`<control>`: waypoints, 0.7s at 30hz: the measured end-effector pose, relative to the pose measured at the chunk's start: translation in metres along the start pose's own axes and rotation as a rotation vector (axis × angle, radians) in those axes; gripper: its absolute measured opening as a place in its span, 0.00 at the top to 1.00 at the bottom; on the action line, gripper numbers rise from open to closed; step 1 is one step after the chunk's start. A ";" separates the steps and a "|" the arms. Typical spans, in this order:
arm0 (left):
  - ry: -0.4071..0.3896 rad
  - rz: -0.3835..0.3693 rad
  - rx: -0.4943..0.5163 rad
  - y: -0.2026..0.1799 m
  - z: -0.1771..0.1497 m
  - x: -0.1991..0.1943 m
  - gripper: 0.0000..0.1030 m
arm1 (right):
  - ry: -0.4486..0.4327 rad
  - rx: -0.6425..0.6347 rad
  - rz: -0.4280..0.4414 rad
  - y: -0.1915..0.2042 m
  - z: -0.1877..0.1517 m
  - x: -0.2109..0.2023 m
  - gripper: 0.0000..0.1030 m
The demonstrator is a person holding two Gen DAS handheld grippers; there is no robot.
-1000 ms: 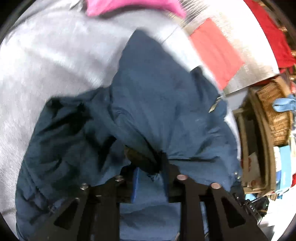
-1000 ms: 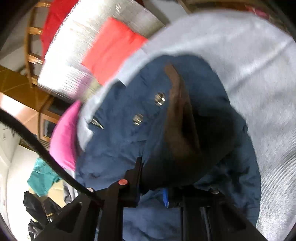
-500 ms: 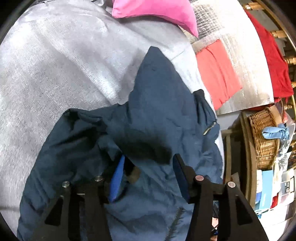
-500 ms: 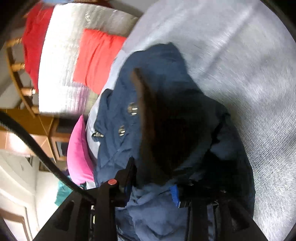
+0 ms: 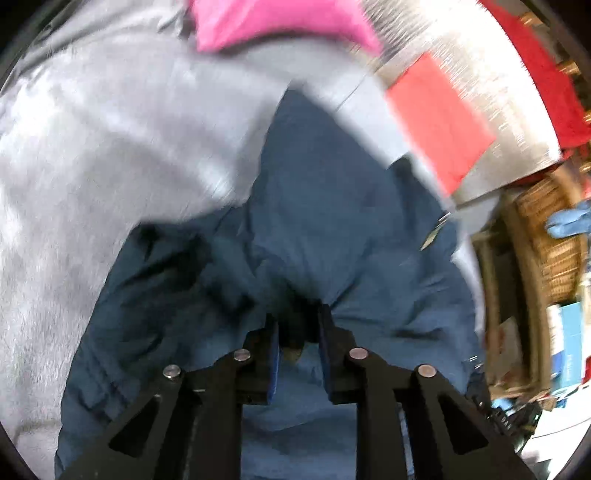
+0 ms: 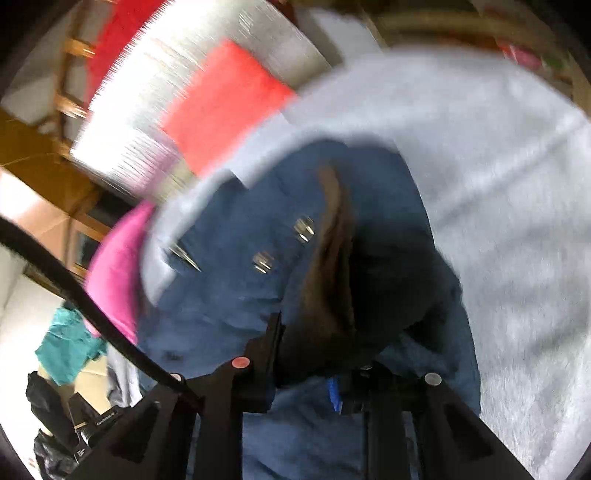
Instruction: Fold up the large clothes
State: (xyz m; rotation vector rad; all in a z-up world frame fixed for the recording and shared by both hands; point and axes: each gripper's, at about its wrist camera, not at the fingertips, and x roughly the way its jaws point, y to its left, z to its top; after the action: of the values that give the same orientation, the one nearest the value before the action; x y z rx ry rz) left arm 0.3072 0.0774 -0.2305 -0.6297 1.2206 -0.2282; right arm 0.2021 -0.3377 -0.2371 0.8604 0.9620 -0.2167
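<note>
Both grippers just closed; left gripper [image 5: 297, 332], right gripper [image 6: 308, 354] clamped on 1 navy jacket [image 5: 332, 229]

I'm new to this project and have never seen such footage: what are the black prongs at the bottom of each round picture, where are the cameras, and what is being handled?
There is no robot here. A person holds a two-finger gripper in each hand, and each gripper carries a fisheye camera looking along its fingers, hence the round, bent pictures. One picture comes from the left gripper, the other from the right gripper. Both have just been closing and now pinch bunched folds of a navy blue jacket with metal snaps and a brown lining. It lies on a grey blanket. Further off are a pink pillow, a red cloth and a wicker basket. Both pictures are motion-blurred.
</note>
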 end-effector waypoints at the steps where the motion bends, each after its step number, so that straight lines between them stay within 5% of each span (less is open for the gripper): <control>1: 0.018 0.002 -0.008 0.003 -0.001 0.001 0.74 | 0.028 0.016 -0.002 -0.004 0.000 0.004 0.72; 4: 0.057 0.012 0.003 0.002 0.000 -0.007 0.73 | 0.049 -0.001 -0.024 -0.001 0.003 -0.006 0.63; 10: -0.052 0.068 0.160 -0.006 -0.010 -0.066 0.73 | 0.082 -0.035 0.033 -0.004 0.004 -0.049 0.61; 13: -0.124 0.091 0.233 -0.010 -0.015 -0.087 0.69 | 0.009 -0.091 0.028 -0.004 0.003 -0.079 0.61; 16: -0.223 0.118 0.263 -0.008 -0.011 -0.102 0.53 | -0.087 -0.116 0.006 -0.007 0.005 -0.096 0.61; 21: -0.225 0.154 0.280 -0.022 0.004 -0.061 0.53 | -0.077 -0.163 -0.039 0.009 0.007 -0.067 0.69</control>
State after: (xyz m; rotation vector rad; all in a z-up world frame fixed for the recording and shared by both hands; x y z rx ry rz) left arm 0.2928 0.0910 -0.1684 -0.3066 0.9924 -0.1889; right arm 0.1725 -0.3495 -0.1775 0.6796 0.9117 -0.2003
